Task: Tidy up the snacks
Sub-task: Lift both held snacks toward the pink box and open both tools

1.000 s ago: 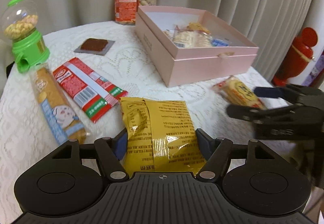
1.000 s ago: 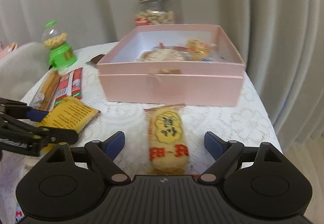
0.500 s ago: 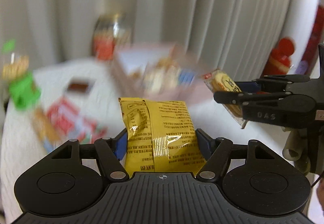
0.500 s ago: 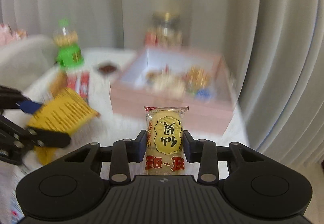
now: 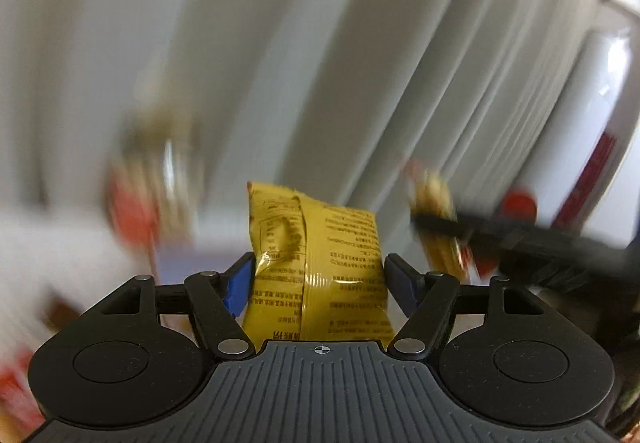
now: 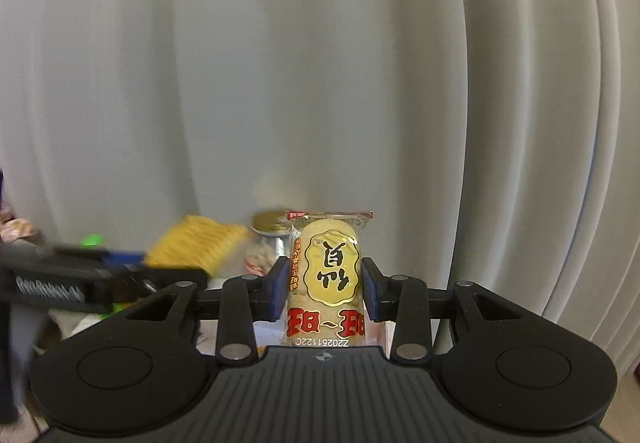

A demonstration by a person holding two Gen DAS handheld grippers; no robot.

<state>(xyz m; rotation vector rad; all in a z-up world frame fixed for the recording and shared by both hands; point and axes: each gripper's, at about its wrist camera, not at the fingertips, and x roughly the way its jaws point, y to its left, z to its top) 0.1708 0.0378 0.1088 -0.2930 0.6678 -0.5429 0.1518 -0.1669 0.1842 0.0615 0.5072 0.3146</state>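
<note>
Both of your grippers are now off the worktop and loaded. The left gripper [image 5: 318,283] has its blue pads pressed against the sides of the yellow snack bag [image 5: 316,267]; its jaws have just closed a little further on the bag, which stands upright between them. The right gripper [image 6: 324,293] clamps the rice-cracker packet [image 6: 326,275] by its two long sides; a second ago that packet lay flat on the worktop between wide jaws, and since then the jaws have snapped in and just eased open slightly, with the pads still on the wrapper. What has changed is height: the pink box and the lace-covered worktop that filled both views a second ago have dropped out of sight, and both cameras now face mostly the pale curtain [image 6: 320,83]. The left view is heavily blurred; only a smeared jar [image 5: 156,183] shows at the far edge of the worktop. In the right view the jar's gold lid [image 6: 270,221] peeks out behind the packet. For the task, this reads as the carry phase: both snacks are lifted, and neither is yet in the box, so you have both placements still ahead.
</note>
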